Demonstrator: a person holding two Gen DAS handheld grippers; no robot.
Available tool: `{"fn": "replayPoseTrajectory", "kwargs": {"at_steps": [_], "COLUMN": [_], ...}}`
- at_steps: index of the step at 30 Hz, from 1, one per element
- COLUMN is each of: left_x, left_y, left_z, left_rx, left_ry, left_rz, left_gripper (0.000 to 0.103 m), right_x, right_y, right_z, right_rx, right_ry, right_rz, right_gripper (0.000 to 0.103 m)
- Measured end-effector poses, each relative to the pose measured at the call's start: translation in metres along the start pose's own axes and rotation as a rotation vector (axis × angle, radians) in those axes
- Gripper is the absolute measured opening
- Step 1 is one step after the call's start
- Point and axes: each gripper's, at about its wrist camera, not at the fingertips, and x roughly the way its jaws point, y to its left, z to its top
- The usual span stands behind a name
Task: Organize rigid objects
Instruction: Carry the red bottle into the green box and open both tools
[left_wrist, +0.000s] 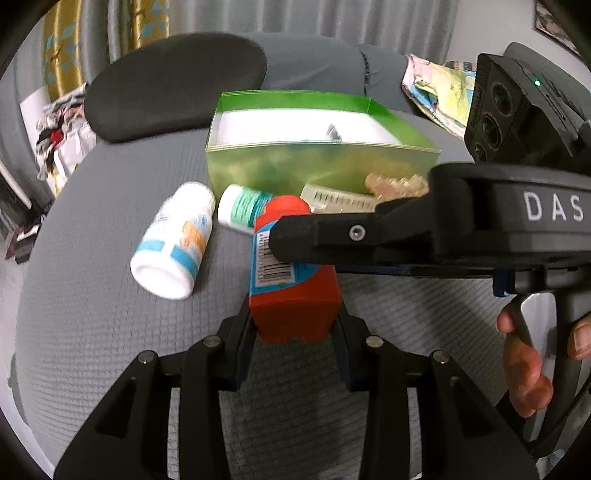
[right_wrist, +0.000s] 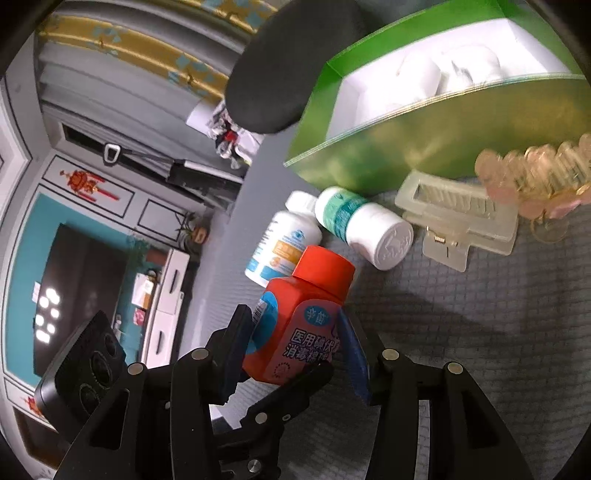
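Left hand-held gripper (left_wrist: 294, 317): fingers clamped on the base of the red bottle (left_wrist: 295, 291), one each side. The bottle is tilted, cap pointing away toward the box, and looks lifted off the surface.

Right hand-held gripper (right_wrist: 291, 321): fingers straddle the same bottle higher up, around the label. One pad sits against the barcode side. Can't tell whether the other pad has contact, so can't tell if this one is gripping or only bracketing.

Step, my read: mid pick or hand-to-hand pass of the red bottle, not yet stowed.

Next move, my read: settle on one owner of the bottle, let the other side go, then carry it over the near wall of the green box (left_wrist: 321, 166) and set it inside. The box is open-topped with a white lining and already holds some white things.

Not yet in the box, all just in front of it:
- white bottle with orange-blue label (left_wrist: 173, 240), lying down
- white bottle with green label (right_wrist: 362, 225), lying down, touching the first
- clear clip (right_wrist: 454, 218)
- amber claw clip (right_wrist: 535, 177), against the box wall

Surface: grey quilted cushion (left_wrist: 92, 295), soft, so upright bottles may tip. A black pad (left_wrist: 173, 81) sits behind the box and a patterned cloth (left_wrist: 436, 88) lies to the far right.

Room: grey curtains (left_wrist: 295, 18), a dark TV (right_wrist: 74, 295) on a teal wall, and a white cabinet (right_wrist: 166, 306) beside it.
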Motion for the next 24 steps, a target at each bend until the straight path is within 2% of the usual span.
{"fn": "replayPoseTrajectory", "kwargs": {"at_steps": [6, 14, 19, 24], "left_x": [-0.011, -0.009, 0.007, 0.029], "left_y": [-0.012, -0.024, -0.027, -0.025], "left_z": [0.033, 0.094, 0.135, 0.152], "left_rx": [0.063, 0.124, 0.138, 0.131], "left_ry": [-0.058, -0.122, -0.132, -0.098], "left_rz": [0.008, -0.012, -0.036, -0.067], "left_gripper": [0.036, 0.036, 0.036, 0.037], "right_x": [-0.029, -0.066, -0.073, -0.071], "right_y": [0.012, 0.02, 0.016, -0.001], "right_z": [0.016, 0.065, 0.096, 0.117], "right_rx": [-0.024, -0.061, -0.059, -0.049], "right_ry": [-0.074, -0.181, -0.222, -0.219], "right_rz": [0.021, 0.019, 0.008, -0.027], "right_gripper": [0.051, 0.051, 0.051, 0.051]}}
